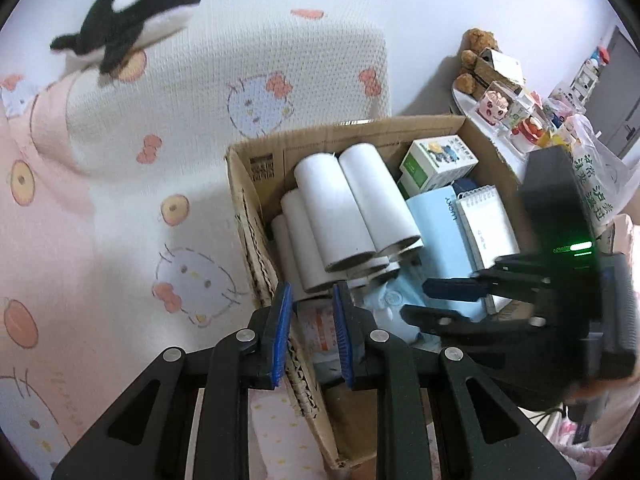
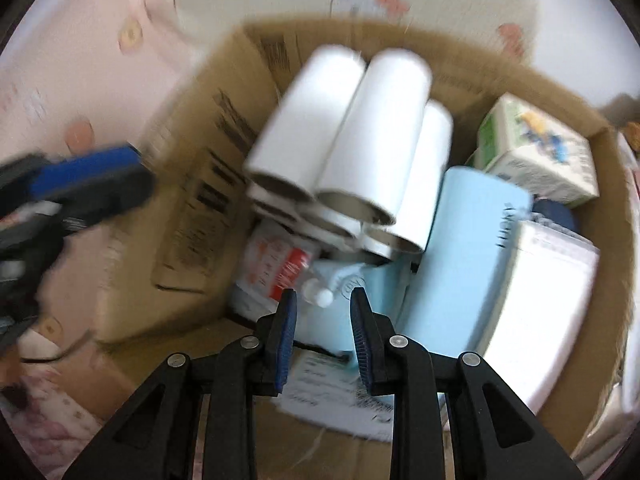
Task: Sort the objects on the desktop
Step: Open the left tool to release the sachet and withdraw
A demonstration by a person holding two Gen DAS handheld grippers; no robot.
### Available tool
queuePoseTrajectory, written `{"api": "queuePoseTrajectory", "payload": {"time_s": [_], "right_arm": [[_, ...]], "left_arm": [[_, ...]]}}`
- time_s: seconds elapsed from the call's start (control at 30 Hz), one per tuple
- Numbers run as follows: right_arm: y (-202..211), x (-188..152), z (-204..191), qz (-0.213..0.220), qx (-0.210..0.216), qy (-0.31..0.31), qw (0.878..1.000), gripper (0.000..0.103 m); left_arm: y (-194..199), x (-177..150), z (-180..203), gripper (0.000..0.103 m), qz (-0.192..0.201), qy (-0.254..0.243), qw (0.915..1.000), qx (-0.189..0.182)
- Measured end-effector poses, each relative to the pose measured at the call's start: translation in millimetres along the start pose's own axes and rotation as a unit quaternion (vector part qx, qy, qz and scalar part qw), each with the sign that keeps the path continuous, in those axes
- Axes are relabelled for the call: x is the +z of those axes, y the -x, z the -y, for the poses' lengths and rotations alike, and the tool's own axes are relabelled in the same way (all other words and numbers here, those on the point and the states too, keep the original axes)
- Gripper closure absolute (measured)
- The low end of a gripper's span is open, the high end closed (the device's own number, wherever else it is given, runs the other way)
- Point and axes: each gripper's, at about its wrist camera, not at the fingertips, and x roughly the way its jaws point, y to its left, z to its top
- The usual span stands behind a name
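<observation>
An open cardboard box [image 1: 256, 216] [image 2: 192, 184] holds several white paper tubes [image 1: 340, 208] [image 2: 344, 140], a light blue notebook [image 1: 440, 232] [image 2: 468, 248], a spiral notepad [image 1: 486, 228], a green-and-white carton [image 1: 438, 162] [image 2: 536, 156] and a red-and-white packet [image 2: 280, 268]. My left gripper [image 1: 310, 304] is open and empty over the box's near left wall. My right gripper [image 2: 323, 308] is open and empty, low inside the box above a light blue pouch with a small white cap [image 2: 320, 298]. The right gripper [image 1: 440, 300] also shows from the left wrist view.
The box sits on a pink and white cartoon-cat bedspread [image 1: 120, 200]. A plush orca [image 1: 128, 16] lies at the upper left. A small white table [image 1: 492, 124] with figurines and a brown teddy bear [image 1: 476, 56] stands behind the box. A white plastic bag [image 1: 600, 184] is to the right.
</observation>
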Motion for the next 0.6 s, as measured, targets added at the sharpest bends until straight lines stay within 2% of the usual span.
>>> {"api": "queuePoseTrajectory", "payload": {"time_s": [0.13, 0.23, 0.3, 0.33, 0.4, 0.43, 0.47, 0.5, 0.57, 0.6], "right_arm": [[45.6, -11.9, 1.3, 0.104, 0.029, -0.062, 0.992, 0.079], [63.2, -22.9, -7.0, 0.158, 0.041, -0.101, 0.981, 0.079], [72.5, -20.1, -15.4, 0.176, 0.026, -0.108, 0.978, 0.079], [79.6, -23.2, -21.3, 0.186, 0.005, -0.107, 0.977, 0.079], [93.7, -23.9, -28.1, 0.197, -0.023, -0.096, 0.975, 0.079], [97.5, -26.8, -35.0, 0.199, -0.028, -0.093, 0.975, 0.079], [97.9, -29.4, -41.1, 0.202, -0.035, -0.089, 0.975, 0.079], [93.4, -31.4, -48.1, 0.204, -0.038, -0.087, 0.974, 0.078], [96.0, -38.5, -52.7, 0.206, -0.056, -0.086, 0.973, 0.069], [99.6, -42.5, -54.5, 0.208, -0.075, -0.086, 0.971, 0.059]], "left_arm": [[7.7, 1.5, 1.0, 0.079, 0.015, -0.007, 0.9998, 0.004], [15.2, 1.8, 1.6, 0.079, 0.027, -0.018, 0.9994, 0.011], [21.6, 2.6, 5.0, 0.079, 0.035, -0.038, 0.9985, 0.018], [27.0, 3.4, 7.0, 0.079, 0.040, -0.052, 0.9977, 0.021], [40.4, 6.2, 10.3, 0.069, 0.051, -0.075, 0.9956, 0.027], [47.7, 7.4, 11.3, 0.058, 0.058, -0.081, 0.9946, 0.029], [58.1, 8.9, 11.7, 0.051, 0.071, -0.087, 0.9931, 0.033], [63.6, 9.6, 12.0, 0.050, 0.078, -0.089, 0.9923, 0.037], [77.4, 11.5, 11.3, 0.047, 0.093, -0.088, 0.9909, 0.042], [81.6, 12.6, 10.9, 0.047, 0.093, -0.087, 0.9911, 0.040]]}}
